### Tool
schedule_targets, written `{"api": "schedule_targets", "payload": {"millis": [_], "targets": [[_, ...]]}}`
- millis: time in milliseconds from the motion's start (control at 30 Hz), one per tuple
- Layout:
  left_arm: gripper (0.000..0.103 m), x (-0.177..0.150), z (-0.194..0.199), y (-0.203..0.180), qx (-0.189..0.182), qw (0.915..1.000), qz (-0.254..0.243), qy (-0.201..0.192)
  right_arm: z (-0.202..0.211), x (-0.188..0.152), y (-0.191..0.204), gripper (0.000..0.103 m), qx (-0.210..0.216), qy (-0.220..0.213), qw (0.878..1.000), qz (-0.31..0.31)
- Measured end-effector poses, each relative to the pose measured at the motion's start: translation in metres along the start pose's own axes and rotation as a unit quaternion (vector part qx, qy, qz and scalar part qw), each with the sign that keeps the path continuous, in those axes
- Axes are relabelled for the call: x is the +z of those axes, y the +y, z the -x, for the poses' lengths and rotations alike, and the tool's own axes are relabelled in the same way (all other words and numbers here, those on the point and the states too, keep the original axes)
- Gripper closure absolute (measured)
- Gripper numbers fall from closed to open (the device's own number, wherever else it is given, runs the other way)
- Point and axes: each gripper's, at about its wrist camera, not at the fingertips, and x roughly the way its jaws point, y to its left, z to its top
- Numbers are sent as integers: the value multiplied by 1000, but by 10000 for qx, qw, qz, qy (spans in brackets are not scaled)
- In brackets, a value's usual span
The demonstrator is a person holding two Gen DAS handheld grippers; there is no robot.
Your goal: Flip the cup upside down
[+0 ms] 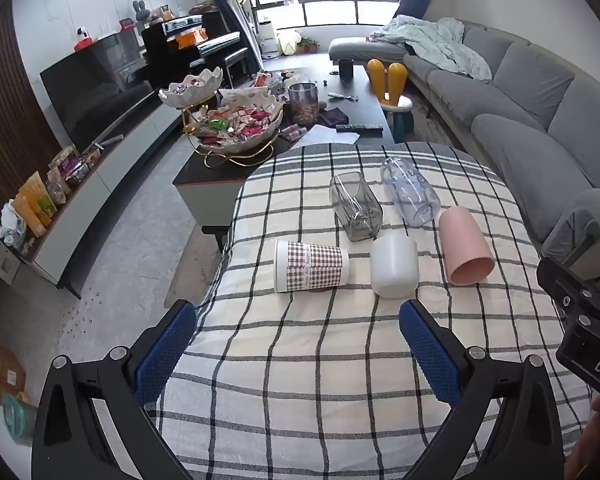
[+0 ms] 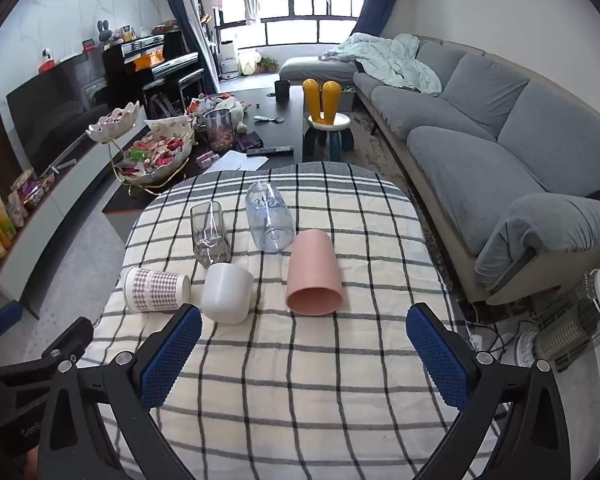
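Note:
Several cups lie on their sides on a plaid-covered table (image 1: 320,360) (image 2: 300,380): a checked paper cup (image 1: 311,266) (image 2: 156,290), a white cup (image 1: 394,266) (image 2: 227,293), a pink cup (image 1: 465,246) (image 2: 314,273), a square clear glass (image 1: 355,210) (image 2: 210,234) and a round clear cup with lettering (image 1: 410,192) (image 2: 269,216). My left gripper (image 1: 298,340) is open and empty, short of the paper and white cups. My right gripper (image 2: 304,344) is open and empty, just short of the pink cup; its body shows at the right edge of the left wrist view (image 1: 580,312).
A dark coffee table (image 1: 236,160) with tiered snack bowls (image 1: 236,120), a jar and a remote stands beyond the plaid table. A grey sofa (image 2: 500,140) runs along the right. A TV unit (image 1: 100,184) is on the left. A heater (image 2: 572,328) stands on the floor at right.

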Motion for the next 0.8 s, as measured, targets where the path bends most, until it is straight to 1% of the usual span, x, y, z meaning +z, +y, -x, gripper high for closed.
{"api": "schedule_targets", "payload": {"millis": [167, 200, 267, 300, 367, 533, 800], "targets": [[0, 3, 3, 6, -4, 10000, 59, -29, 1, 0, -1, 0, -2, -6, 10000, 5], [0, 6, 2, 1, 56, 10000, 4, 18, 1, 1, -1, 0, 1, -7, 10000, 8], [0, 2, 3, 2, 48, 10000, 21, -26, 1, 1, -1, 0, 3, -4, 10000, 19], [0, 1, 2, 6, -33, 10000, 52, -24, 3, 1, -2, 0, 13, -12, 10000, -12], [0, 1, 3, 10, -55, 10000, 63, -22, 2, 1, -2, 0, 7, -8, 10000, -5], [0, 1, 1, 2, 16, 10000, -8, -27, 1, 1, -1, 0, 9, -12, 10000, -10], [0, 0, 1, 1, -3, 10000, 4, -23, 1, 1, -1, 0, 15, -16, 10000, -16]]}}
